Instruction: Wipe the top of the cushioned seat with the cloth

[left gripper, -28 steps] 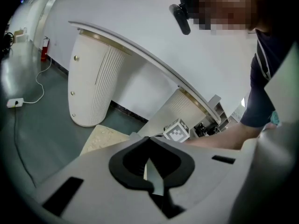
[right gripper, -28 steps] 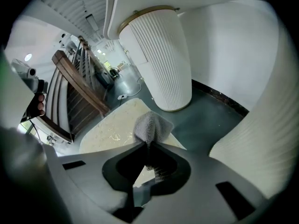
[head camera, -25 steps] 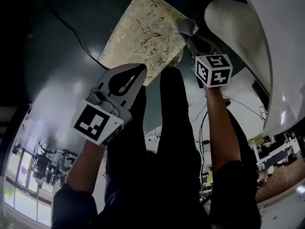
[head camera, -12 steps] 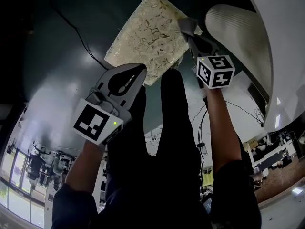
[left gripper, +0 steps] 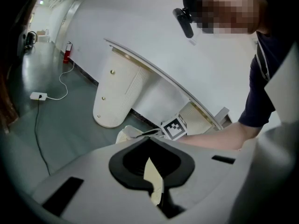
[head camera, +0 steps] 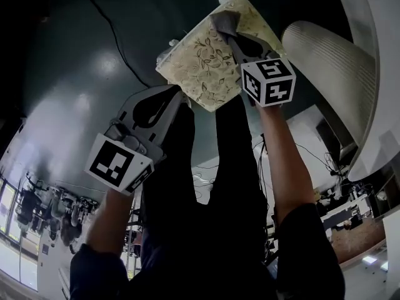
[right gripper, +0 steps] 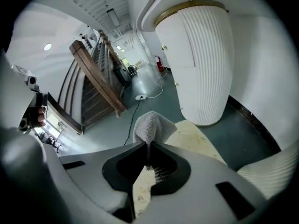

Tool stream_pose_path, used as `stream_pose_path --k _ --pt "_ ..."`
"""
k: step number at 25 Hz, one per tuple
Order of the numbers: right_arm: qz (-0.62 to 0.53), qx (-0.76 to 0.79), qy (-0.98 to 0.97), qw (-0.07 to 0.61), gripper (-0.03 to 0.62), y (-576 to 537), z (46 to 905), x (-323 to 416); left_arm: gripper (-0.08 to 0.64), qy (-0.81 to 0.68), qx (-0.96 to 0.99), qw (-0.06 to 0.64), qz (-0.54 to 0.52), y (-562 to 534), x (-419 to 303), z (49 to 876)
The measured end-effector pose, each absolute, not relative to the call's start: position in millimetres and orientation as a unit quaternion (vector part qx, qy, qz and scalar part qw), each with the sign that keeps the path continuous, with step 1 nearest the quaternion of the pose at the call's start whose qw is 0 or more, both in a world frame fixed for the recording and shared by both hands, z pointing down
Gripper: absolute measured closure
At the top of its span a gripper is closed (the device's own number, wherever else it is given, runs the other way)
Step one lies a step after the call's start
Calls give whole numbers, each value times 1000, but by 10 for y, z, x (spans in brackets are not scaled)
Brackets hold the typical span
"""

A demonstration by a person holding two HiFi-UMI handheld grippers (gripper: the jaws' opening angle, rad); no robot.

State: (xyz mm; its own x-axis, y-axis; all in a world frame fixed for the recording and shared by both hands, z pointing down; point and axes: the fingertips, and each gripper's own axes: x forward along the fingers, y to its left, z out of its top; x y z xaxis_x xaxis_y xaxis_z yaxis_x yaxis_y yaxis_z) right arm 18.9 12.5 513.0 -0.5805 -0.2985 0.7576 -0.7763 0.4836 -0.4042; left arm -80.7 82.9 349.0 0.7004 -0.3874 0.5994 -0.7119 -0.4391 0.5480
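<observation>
The cushioned seat (head camera: 203,64) has a cream top with a leaf pattern and stands on the dark green floor. My right gripper (head camera: 232,37) is shut on a grey knitted cloth (head camera: 224,22) and presses it on the far part of the seat top. The right gripper view shows the cloth (right gripper: 150,124) bunched at the tips of the right gripper (right gripper: 148,146), with the seat (right gripper: 198,141) below. My left gripper (head camera: 180,97) hangs shut and holds nothing, just off the seat's near edge. In its own view the left gripper (left gripper: 149,136) has its jaws together over the seat (left gripper: 153,181).
A white ribbed cabinet (head camera: 331,61) stands right of the seat, also seen as the cabinet (right gripper: 201,64) and the cabinet (left gripper: 117,97). A black cable (head camera: 115,33) runs over the floor at the left. A wooden stair rail (right gripper: 96,76) lies further off. The person's legs (head camera: 206,167) stand near the seat.
The right gripper has slid the cloth from the seat's right corner further onto its top. The left gripper stays shut near the seat's near edge. The head view has shifted.
</observation>
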Motion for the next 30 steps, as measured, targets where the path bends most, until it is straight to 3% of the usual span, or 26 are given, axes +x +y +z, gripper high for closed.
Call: stream_pose_path --k 13,30 --pt "388 297 -801 346 552 289 5438 -312 554 -354 813 424 185 911 -1201 3579" --pt "439 322 -770 332 552 1026 5454 449 554 -293 852 399 169 871 -269 3474"
